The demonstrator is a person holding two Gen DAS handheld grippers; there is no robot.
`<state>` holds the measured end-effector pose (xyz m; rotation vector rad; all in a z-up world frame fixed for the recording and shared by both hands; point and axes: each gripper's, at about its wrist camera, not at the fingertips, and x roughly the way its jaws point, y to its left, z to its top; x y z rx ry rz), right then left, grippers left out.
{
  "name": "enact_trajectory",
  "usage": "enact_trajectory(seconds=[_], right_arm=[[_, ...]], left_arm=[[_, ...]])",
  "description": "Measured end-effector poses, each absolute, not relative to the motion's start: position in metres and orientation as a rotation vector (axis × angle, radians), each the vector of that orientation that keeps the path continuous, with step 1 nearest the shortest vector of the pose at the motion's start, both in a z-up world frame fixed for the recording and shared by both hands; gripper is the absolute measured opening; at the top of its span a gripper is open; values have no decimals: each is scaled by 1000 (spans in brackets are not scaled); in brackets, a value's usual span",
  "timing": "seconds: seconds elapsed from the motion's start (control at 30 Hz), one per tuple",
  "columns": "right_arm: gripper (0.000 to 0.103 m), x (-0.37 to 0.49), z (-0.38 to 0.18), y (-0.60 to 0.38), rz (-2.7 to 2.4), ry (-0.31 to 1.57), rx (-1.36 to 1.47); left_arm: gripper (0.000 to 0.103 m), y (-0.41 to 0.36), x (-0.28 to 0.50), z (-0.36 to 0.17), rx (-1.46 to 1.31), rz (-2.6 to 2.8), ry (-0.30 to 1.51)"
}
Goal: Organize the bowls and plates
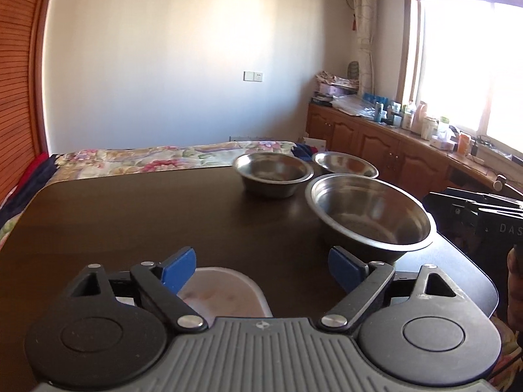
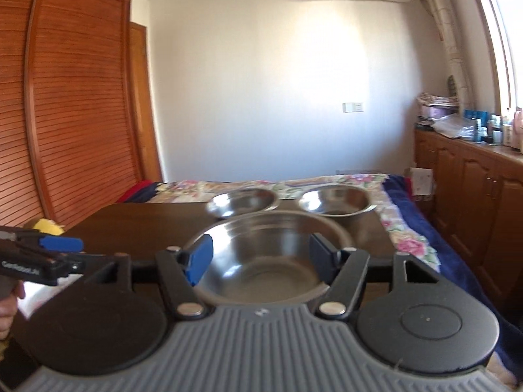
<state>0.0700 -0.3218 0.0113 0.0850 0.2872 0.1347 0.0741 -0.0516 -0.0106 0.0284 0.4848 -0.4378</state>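
Nearest the left gripper (image 1: 261,268), a pale plate (image 1: 228,290) lies on the dark table (image 1: 147,222) just under its blue pads (image 1: 178,268), jaws spread wide and holding nothing. Ahead to the right stands a big steel bowl (image 1: 369,215), with two smaller bowls (image 1: 273,170) (image 1: 345,163) behind it near the far edge. The right gripper (image 2: 261,261) hovers at the big bowl's near rim, jaws released around empty air. A floral bed (image 2: 327,183) lies beyond the table.
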Motion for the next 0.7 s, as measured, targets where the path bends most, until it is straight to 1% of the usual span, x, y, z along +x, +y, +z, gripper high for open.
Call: enact_trajectory(seconds=[0.37,0.7], right_arm=[[67,119,-17,-368,96,330,155],[67,129,-21,-373,119,340,177]], left_arm=[[91,-105,106,-15,45,-475,515],[89,-128,122,-19,43,-477,545]])
